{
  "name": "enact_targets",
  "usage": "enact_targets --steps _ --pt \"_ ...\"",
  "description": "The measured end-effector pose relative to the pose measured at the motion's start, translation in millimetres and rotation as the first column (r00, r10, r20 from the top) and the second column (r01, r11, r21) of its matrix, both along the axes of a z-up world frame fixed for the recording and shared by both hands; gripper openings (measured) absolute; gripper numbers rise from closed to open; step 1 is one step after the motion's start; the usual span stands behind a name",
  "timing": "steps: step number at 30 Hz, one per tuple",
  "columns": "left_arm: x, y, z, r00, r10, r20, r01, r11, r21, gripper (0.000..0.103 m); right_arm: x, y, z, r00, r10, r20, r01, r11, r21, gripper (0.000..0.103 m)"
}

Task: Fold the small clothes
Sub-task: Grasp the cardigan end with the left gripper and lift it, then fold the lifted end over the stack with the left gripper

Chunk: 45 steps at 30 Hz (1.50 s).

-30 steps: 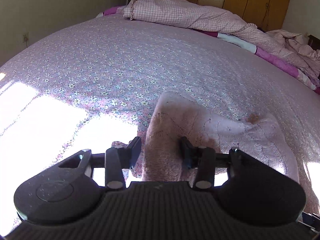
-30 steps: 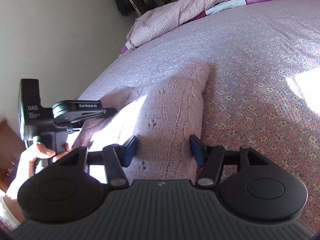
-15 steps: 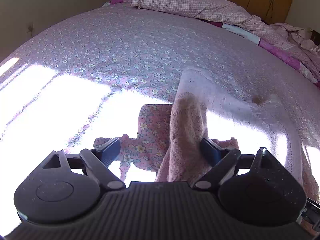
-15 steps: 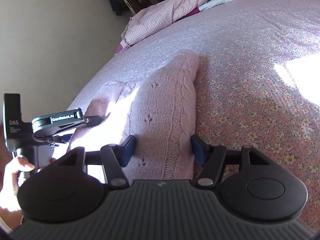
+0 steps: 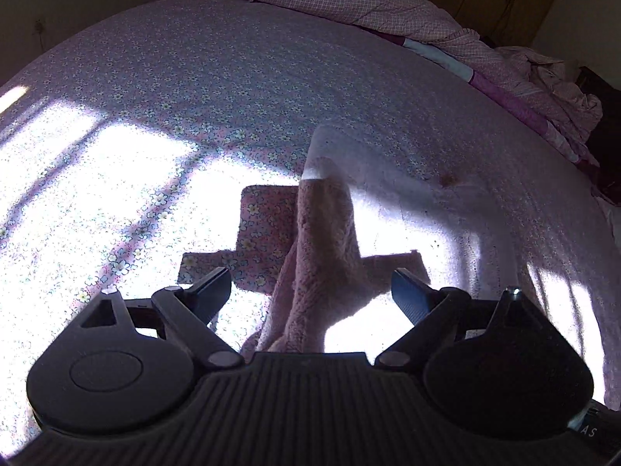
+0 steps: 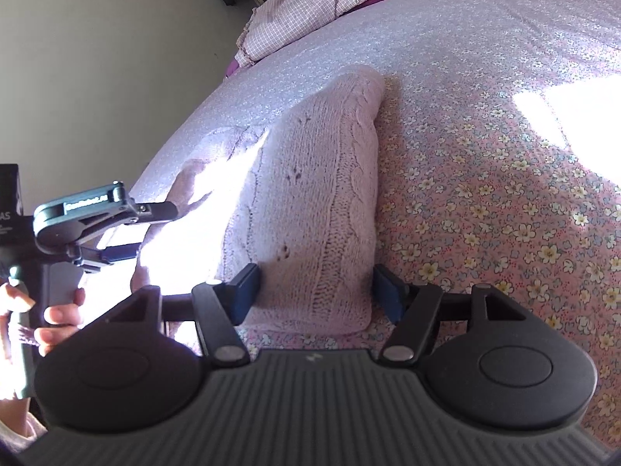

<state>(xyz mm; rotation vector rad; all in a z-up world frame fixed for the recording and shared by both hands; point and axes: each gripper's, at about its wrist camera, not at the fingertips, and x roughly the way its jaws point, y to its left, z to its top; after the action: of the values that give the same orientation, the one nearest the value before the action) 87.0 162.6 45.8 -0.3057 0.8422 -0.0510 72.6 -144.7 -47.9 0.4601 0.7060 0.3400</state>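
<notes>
— As we count, what lies on the floral bedsheet [image 6: 485,163]?
— One pink knitted garment [image 6: 318,194], near the left edge. Two grippers: our left gripper [image 5: 308,287] gapes wide, gripping nothing; our right gripper [image 6: 316,287] is opening, garment between untouched.

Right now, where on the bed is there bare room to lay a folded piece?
The flowered sheet lies bare beside the pink knitted garment, toward the sunlit patch, and beyond it up to the checked quilt. It is crowded around the garment, where the left gripper works.
</notes>
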Motion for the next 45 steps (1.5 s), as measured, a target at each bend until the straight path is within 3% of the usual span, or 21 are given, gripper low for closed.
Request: enact_targets --steps 2,7,13,21,24,28,32,36,39,45 --pt "-1 -2 -1 0.999 -0.03 -0.01 0.03 0.999 -0.02 0.096 1 -4 5 1.0 -0.019 0.011 0.018 1.0 0.02 0.067" --pt "8 -5 -23 0.994 -0.049 -0.101 0.051 0.999 0.014 0.098 14 -7 10 1.0 -0.017 0.017 0.017 1.0 0.023 0.072" --pt "11 7 -36 0.993 -0.056 -0.105 0.048 0.995 -0.084 0.102 32 -4 3 1.0 0.022 -0.001 -0.022 0.999 0.036 0.073" --pt "17 -1 -42 0.986 -0.153 -0.073 0.144 0.983 -0.116 0.102 55 -11 -17 0.998 0.058 -0.039 -0.052 0.986 0.155 0.075" --pt "21 -8 -44 0.982 -0.183 -0.045 0.174 0.973 -0.15 0.091 61 -10 -18 0.996 0.076 -0.036 -0.069 0.985 0.16 0.075" --pt "28 -9 -50 0.981 -0.189 -0.039 0.173 0.952 -0.253 0.071 71 -9 -16 0.994 0.098 -0.048 -0.087 0.98 0.178 0.074" --pt "27 -3 -49 0.987 -0.156 -0.033 0.138 0.939 -0.314 0.052 78 -5 -9 0.993 0.111 -0.051 -0.099 0.975 0.197 0.055" --pt "21 -6 -38 0.989 -0.146 -0.014 0.133 0.937 -0.322 0.046 72 0 17 0.99 0.14 0.014 -0.14 0.975 0.171 0.049" --pt "11 -15 -26 0.988 -0.154 0.006 0.147 0.93 -0.336 0.045 66 0 37 0.987 0.153 0.047 -0.16 0.969 0.189 0.049" --pt "-11 -47 -1 0.977 -0.208 0.045 0.211 0.916 -0.341 0.045 36 -14 71 0.984 0.149 0.099 -0.16 0.979 0.123 0.049"
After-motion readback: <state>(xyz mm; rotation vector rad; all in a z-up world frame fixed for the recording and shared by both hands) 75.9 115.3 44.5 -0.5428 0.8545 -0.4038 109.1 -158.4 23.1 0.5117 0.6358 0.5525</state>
